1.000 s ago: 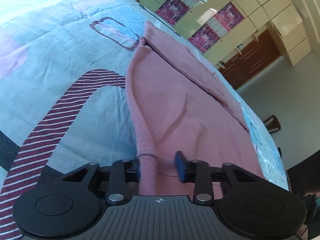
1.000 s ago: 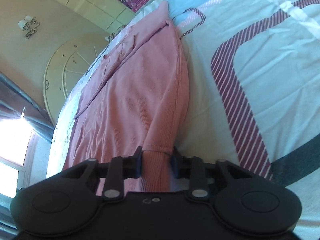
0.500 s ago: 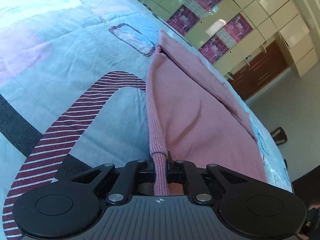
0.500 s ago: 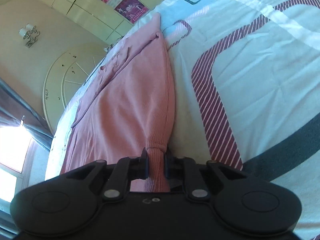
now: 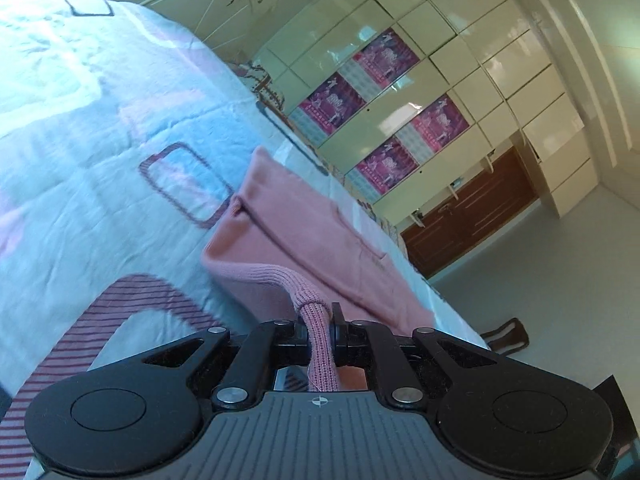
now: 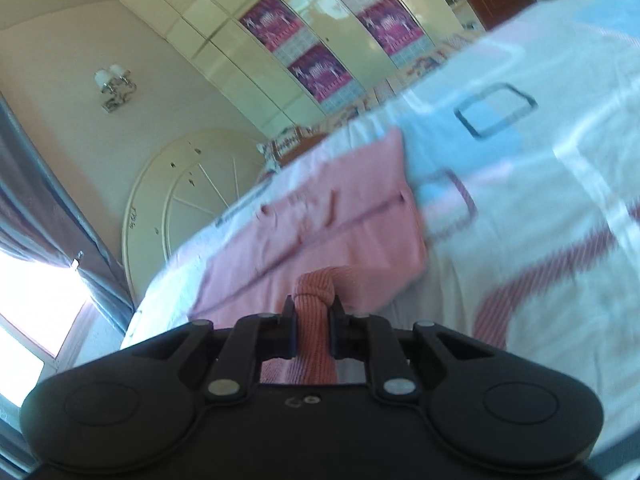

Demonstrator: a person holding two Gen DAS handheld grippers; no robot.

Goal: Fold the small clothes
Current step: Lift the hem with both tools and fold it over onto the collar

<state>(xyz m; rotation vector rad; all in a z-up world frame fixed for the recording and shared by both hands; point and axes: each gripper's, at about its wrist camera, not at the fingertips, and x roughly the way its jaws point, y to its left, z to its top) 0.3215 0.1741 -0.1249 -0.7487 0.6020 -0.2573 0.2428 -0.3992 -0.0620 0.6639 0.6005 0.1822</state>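
Left wrist view: the left claw point(image 5: 320, 320) is pinched tight on a ribbed hem of the pink top point(image 5: 304, 220), which bunches into a cord between the jaws and runs back under the claw body. Ahead of the claw, the top lies on the bed point(image 5: 80, 120), its near part rising off the quilt toward the jaws and curling over, while the far part rests flat with a sleeve or flap already laid across it. That suggests one fold is in place and a second, hem toward collar, is only begun; the lifted edge is yet to be carried forward, laid down and smoothed. This view alone shows the floor off to the right of the claw and the top's right edge near the bed's side. Right wrist view: the right claw point(image 6: 313, 320) is likewise clamped on a gathered knot of the same hem, the pink top spreading ahead and to the left of it, with bare quilt to the right. The picture is blurred, so fine creases are hard to read. Only here do the round headboard point(image 6: 192, 184) and the window, left of the claw, appear, along with the top's left edge.
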